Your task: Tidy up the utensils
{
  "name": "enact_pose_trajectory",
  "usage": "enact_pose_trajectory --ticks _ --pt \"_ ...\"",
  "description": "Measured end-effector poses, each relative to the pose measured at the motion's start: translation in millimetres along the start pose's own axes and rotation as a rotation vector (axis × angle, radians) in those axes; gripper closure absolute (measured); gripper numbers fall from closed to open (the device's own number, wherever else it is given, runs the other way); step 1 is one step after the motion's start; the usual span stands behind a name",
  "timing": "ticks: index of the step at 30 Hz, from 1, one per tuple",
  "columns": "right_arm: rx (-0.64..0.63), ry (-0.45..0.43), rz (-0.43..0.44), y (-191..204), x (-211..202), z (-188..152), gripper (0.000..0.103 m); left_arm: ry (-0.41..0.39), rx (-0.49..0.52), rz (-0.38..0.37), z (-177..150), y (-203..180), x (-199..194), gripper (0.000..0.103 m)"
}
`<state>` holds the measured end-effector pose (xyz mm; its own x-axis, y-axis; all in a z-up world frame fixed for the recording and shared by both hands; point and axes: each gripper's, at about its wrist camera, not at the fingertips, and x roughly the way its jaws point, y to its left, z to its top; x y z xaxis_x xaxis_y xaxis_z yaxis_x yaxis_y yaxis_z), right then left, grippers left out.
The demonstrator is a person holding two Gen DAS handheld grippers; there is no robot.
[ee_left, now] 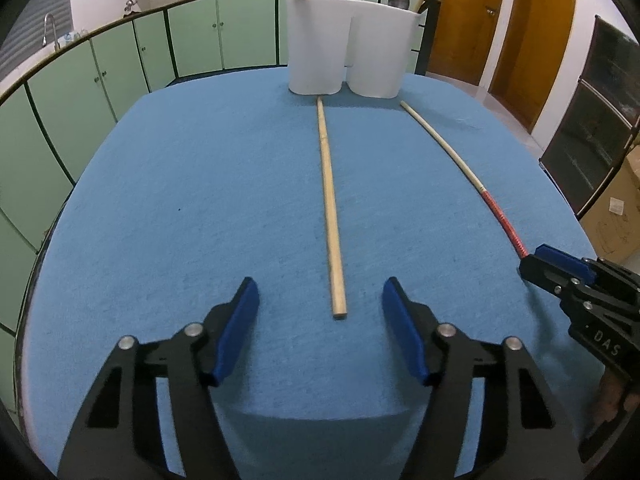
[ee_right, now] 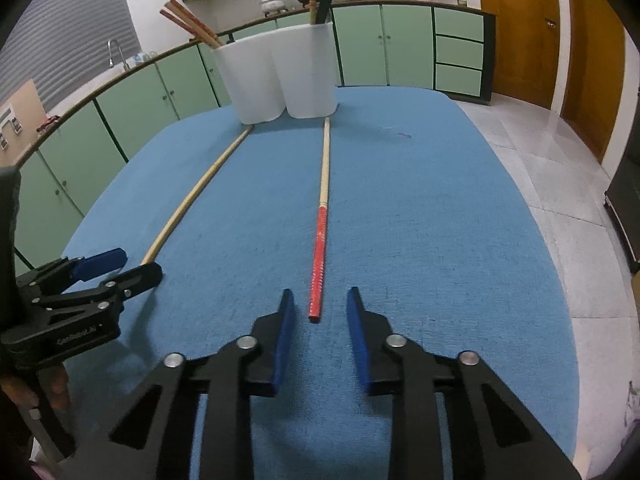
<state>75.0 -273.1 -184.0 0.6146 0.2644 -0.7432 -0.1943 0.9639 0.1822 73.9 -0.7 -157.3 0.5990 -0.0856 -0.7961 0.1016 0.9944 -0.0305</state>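
A blue-covered table [ee_left: 200, 184] stands in a green-cabinet kitchen. Left wrist view: the left gripper [ee_left: 320, 304] is spread around a plain chopstick [ee_left: 330, 208] that lies unlifted, pointing at the white holder [ee_left: 348, 44] by the far edge, already part-filled. Right wrist view: the right gripper [ee_right: 320, 306], narrowly parted, flanks the red-handled chopstick [ee_right: 320, 240], which also remains.

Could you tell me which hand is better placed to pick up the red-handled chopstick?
Right: the right gripper straddles the red chopstick end, unclamped. The left gripper faces the plain chopstick.
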Motion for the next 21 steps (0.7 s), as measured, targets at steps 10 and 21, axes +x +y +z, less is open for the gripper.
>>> enact_pose_trajectory --ticks 10,21 --pt "-0.003 0.000 -0.001 2 2 0 0.096 -0.014 0.005 -0.008 2 -2 1 0.080" --pt "-0.002 -0.037 -0.003 0 -10 7 0.097 -0.029 -0.012 -0.033 8 1 -9 0.097"
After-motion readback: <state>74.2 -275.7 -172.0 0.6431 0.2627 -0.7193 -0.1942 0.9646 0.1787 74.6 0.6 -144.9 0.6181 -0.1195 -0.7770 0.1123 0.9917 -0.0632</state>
